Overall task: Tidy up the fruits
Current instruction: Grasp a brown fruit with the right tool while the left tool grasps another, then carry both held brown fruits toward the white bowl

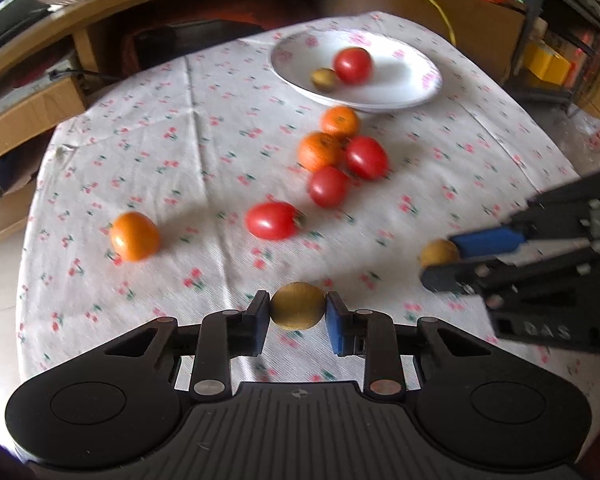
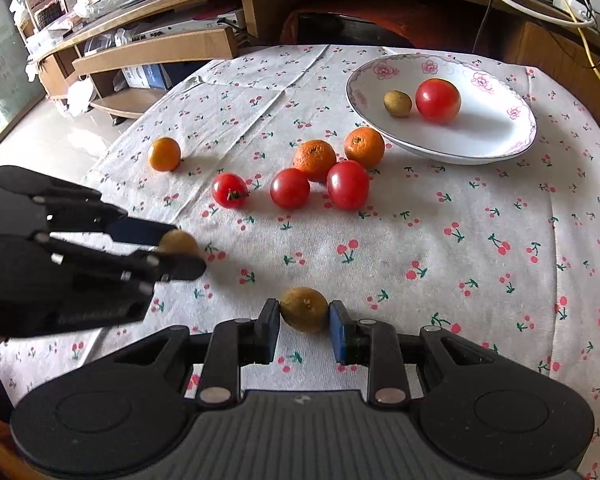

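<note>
The left tool [image 1: 298, 312] is clenched on a small brown fruit [image 1: 297, 306], pads at its widest middle, at 6 o'clock in its own view. The right tool [image 2: 305, 318] has its pads touching, or very nearly touching, a second brown fruit [image 2: 304, 309] the same way; whether it lifts clear of the bench [image 2: 420, 264] I cannot tell. Both look light, round and firm-skinned, so they could roll or squirt out; a gentle hold across the equator suits them. Further out toward 12 o'clock lie loose tomatoes [image 2: 290, 188] and oranges [image 2: 315, 160], the tomatoes likely soft and smooth-skinned. Farthest, at 1 o'clock, the white plate [image 2: 480, 148] holds one tomato and one brown fruit.
</note>
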A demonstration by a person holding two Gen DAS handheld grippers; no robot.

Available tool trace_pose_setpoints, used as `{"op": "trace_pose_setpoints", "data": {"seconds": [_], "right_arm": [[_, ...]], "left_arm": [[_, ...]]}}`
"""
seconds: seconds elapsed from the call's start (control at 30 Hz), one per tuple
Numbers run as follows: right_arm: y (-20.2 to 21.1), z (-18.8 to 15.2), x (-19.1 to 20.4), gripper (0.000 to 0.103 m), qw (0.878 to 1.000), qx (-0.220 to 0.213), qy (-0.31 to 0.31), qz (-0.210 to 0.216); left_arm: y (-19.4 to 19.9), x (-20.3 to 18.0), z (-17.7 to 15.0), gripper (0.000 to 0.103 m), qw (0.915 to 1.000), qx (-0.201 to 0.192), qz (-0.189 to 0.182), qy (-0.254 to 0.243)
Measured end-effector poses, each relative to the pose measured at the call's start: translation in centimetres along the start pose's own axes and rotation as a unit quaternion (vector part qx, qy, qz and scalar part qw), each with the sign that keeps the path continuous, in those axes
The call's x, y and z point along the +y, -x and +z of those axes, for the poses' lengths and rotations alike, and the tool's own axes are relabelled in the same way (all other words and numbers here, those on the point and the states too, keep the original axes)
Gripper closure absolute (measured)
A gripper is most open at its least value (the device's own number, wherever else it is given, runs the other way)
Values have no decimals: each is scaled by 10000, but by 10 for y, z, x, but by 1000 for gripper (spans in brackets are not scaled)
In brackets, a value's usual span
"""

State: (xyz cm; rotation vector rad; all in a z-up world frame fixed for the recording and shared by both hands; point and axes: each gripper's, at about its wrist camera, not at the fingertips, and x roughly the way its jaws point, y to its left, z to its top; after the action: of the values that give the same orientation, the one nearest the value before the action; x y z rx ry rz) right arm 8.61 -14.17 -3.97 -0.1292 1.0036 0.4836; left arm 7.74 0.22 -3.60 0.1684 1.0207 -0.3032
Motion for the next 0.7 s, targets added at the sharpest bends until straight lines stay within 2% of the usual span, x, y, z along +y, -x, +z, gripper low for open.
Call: {"op": "trace_pose_setpoints", "data": {"seconds": [0.3,0.37,0.47,0.63,0.7], "right_arm": [[0,-4,-2,75,9998,-59,190,41],[0,-4,-2,74,9997,-67,233,42],[0,-4,-3,74,9997,-90,230,65],[0,-4,-2,73,9995,-115,278,48],[0,-4,0,73,9994,-107,325,11]], "left_arm": [[-1,-10,-5,60,9996,17,45,-268],[-1,-13,-6,49,9993,4,69,-358],[0,-12,-9,40,9991,6,57,-416],[1,-11,-10,37,9991,-24,49,-410],[0,-11,-9,40,9992,-8,17,-388]]}}
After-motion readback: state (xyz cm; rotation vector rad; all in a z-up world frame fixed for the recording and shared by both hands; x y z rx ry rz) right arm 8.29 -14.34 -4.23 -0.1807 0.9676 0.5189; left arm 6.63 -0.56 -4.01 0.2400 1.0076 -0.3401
